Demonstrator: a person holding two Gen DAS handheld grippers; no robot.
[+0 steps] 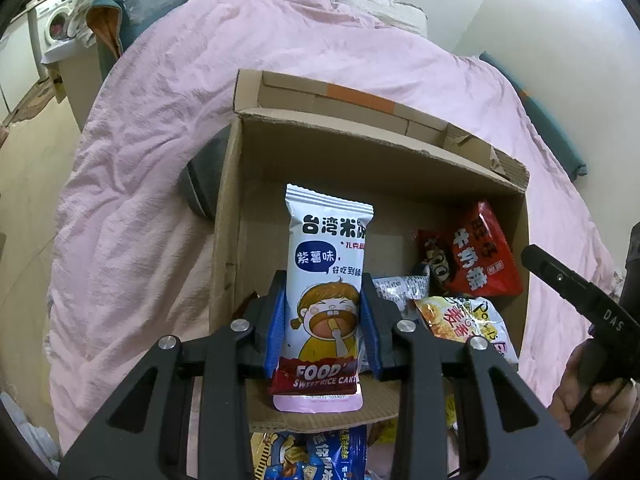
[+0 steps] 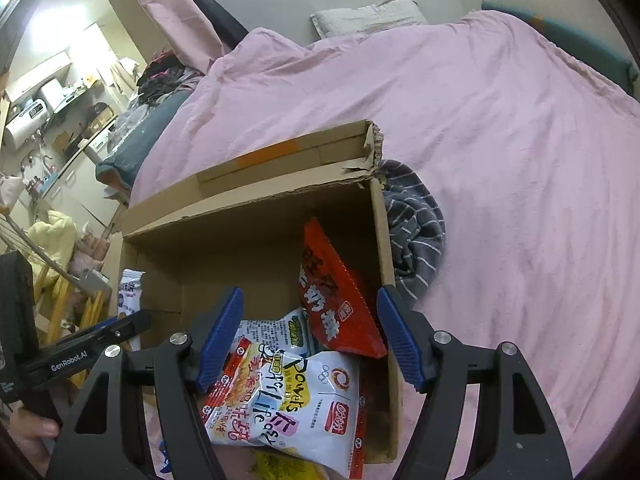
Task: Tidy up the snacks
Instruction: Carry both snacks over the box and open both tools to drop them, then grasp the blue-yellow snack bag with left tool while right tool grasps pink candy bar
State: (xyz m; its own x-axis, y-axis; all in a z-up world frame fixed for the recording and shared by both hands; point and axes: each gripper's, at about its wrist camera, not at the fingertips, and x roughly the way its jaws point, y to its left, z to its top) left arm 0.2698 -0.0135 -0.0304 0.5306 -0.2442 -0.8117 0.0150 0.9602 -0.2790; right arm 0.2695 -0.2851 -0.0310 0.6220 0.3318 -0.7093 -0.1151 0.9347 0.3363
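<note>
You see a bed under a rumpled pink duvet (image 1: 192, 92) filling the frame's middle. A washing machine (image 1: 54, 20) stands upper left; plain pale walls (image 1: 500, 8) rise upper right.

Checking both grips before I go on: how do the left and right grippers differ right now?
The left gripper is shut on the white rice cake packet, holding it upright over the cardboard box; the right gripper stands open and holds nothing. The left's pads press the packet's sides; the right's pads stand wide apart above the red bag and the white noodle bag. Both have blue pads and point down into the box.
</note>
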